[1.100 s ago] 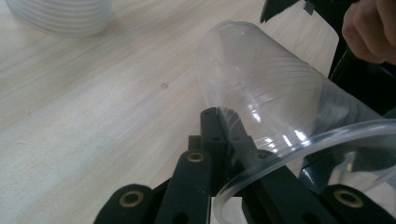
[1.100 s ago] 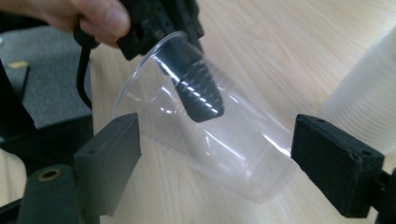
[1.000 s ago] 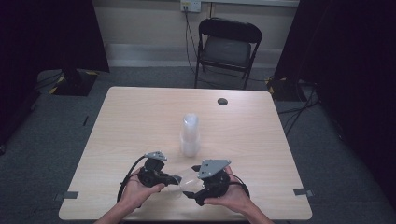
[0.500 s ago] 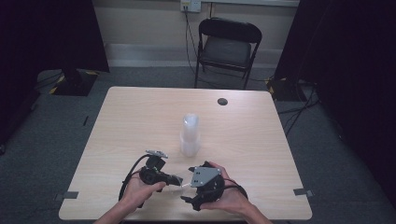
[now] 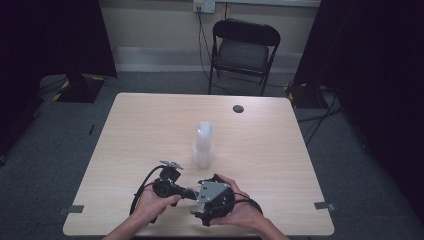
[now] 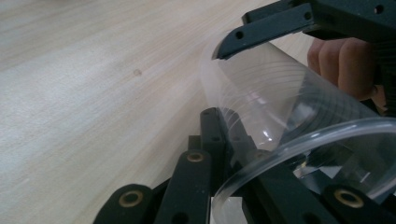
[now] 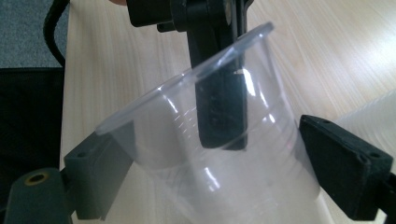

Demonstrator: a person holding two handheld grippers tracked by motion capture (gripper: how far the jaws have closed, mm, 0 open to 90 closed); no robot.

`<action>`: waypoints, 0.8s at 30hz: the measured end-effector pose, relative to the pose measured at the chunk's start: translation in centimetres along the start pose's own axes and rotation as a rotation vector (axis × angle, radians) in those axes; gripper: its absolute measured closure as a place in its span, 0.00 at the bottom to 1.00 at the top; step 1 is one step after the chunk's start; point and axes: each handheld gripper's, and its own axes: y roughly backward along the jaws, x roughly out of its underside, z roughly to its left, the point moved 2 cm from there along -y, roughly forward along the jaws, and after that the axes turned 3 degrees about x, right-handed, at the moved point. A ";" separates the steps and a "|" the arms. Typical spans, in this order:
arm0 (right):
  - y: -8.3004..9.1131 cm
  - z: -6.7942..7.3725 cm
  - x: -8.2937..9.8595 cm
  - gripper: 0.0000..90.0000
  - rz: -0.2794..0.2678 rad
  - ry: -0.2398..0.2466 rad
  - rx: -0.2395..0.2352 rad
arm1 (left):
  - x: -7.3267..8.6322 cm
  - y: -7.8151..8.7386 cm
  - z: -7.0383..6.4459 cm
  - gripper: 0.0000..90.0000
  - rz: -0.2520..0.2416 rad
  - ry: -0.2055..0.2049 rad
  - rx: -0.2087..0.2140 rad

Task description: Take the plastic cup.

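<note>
The pale wood-grain square tabletop (image 5: 150, 130) carries a tall stack of nested clear plastic cups (image 5: 203, 145) standing upright near its middle, and a small dark round disc (image 5: 238, 108) lies close to the far edge. At the near edge, well apart from the stack, the person's two hands hold the tools close together, just above the wood.

The work in hand looks like a handover of one single clear plastic cup (image 7: 205, 154), lying tilted on its side between the two tools. The right claw (image 7: 210, 172) has its jaws spread on either side of the cup's wall, touching or very nearly touching it; whether they squeeze yet I cannot tell. The left claw (image 6: 233, 154) is clamped on the cup's rim, one jaw inside the mouth and one outside.

I judge the cup is already off the stack and now being passed or steadied. The next move calls for a firm but gentle hold by the right jaws on the thin wall, which may buckle. Only then should the left jaws part and slide clear of the rim.
</note>
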 end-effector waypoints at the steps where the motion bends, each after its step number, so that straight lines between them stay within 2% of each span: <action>1: -0.1 0.1 0.0 0.14 0.006 0.011 0.005 | 0.0 -0.1 0.0 1.00 0.002 -0.001 0.005; 3: -0.2 0.2 0.0 0.15 0.015 0.025 0.015 | 0.0 -0.2 -0.1 1.00 0.003 -0.003 0.003; 7: -0.2 0.1 0.0 0.16 0.012 0.018 0.018 | -0.1 -0.3 -0.1 1.00 0.005 -0.006 0.007; 9: -0.2 0.1 -0.1 0.18 0.009 0.020 0.010 | -0.1 -0.5 -0.2 1.00 0.003 -0.013 -0.010; 15: -0.5 0.9 -1.0 0.28 -0.020 0.039 -0.013 | 0.0 -0.9 -0.6 0.99 0.025 -0.031 -0.028; 17: -0.4 0.9 -1.1 0.29 -0.028 0.035 -0.008 | 0.0 -0.8 -0.6 1.00 0.008 -0.020 -0.033; 24: -0.1 0.5 -1.1 0.30 -0.047 -0.002 0.004 | -0.2 -1.0 -0.5 0.99 0.017 -0.043 -0.036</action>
